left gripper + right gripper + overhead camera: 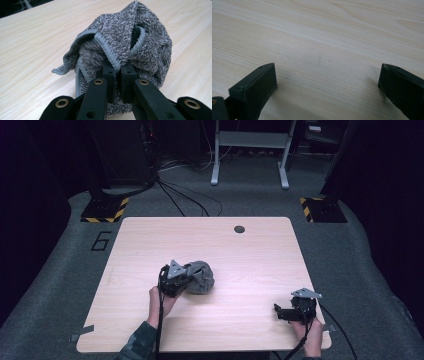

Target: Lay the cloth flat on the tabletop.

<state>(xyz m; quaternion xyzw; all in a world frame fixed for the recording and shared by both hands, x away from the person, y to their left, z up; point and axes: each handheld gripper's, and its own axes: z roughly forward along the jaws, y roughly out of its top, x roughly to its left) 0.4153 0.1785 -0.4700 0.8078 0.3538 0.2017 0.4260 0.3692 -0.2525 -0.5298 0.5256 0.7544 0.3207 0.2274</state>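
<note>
Each black tool (pixel 181 281) carries a grey triangular plate, brass-ringed screw holes and a trailing black cable.

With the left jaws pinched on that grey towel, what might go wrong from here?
1. The left gripper pinches only a hemmed edge of the bunched grey towel; the edge may slip out if pulled.
2. The towel is crumpled into a ball, so lifting may drag the whole bundle instead of unfolding it.
3. The right gripper rests open near the table edge, giving no support.
</note>
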